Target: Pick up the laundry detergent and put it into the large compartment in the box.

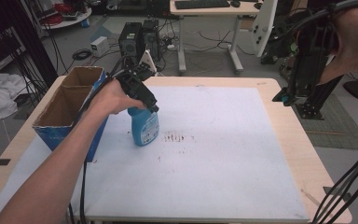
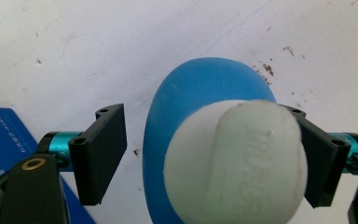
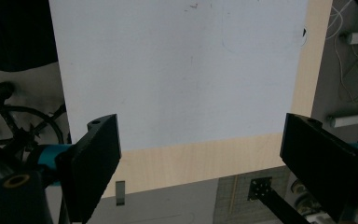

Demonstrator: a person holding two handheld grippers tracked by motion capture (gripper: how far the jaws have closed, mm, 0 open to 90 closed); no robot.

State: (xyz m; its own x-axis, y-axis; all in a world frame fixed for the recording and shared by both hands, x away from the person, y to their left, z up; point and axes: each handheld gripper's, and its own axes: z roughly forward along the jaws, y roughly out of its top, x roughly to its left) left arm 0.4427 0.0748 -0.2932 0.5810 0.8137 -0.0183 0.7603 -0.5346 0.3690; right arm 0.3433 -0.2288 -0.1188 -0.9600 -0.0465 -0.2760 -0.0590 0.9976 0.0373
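Note:
A blue spray-type bottle (image 1: 144, 128) with a white cap (image 2: 235, 158) stands upright on the white mat (image 1: 223, 158), left of centre. My left gripper (image 1: 150, 106) comes down over its top, open. In the left gripper view the jaws straddle the cap: the left one stands clear of the blue body (image 2: 196, 88), and the right one is close against the cap. My right gripper (image 1: 285, 97) is held high over the table's right edge, open and with nothing in it. In the right gripper view its fingertips (image 3: 98, 154) frame the mat and the wooden table edge.
An open cardboard box with blue sides (image 1: 70, 109) stands at the table's left, close beside the bottle; its blue wall (image 2: 0, 135) shows beside the left jaw. Brown specks (image 1: 175, 137) mark the mat. Computer towers (image 1: 137, 39) and a desk stand beyond the table.

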